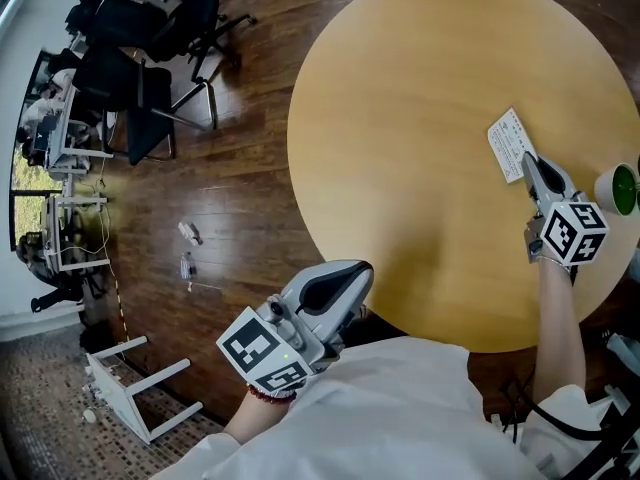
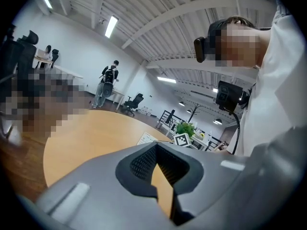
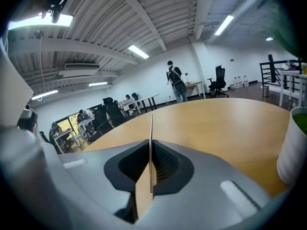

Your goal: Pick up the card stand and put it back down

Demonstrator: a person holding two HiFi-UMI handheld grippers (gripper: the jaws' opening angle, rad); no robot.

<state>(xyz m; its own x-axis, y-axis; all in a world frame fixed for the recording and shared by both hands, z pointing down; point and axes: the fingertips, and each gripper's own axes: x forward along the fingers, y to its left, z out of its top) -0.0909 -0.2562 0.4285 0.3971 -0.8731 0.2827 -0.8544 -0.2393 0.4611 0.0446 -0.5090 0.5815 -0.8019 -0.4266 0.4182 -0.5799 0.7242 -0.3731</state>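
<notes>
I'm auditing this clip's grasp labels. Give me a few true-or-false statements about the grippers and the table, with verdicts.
1. The right gripper is shut on the card stand. True.
2. The left gripper grips the card stand too. False: its jaws hold nothing, and it hangs by the table's near edge, far from the card.
3. The table is square. False: it is round.
4. A white pot with green in it stands to the right of the card stand. True.

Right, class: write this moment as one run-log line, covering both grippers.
right gripper: shut on card stand | left gripper: shut, empty, beside table | lift: cannot tell
</notes>
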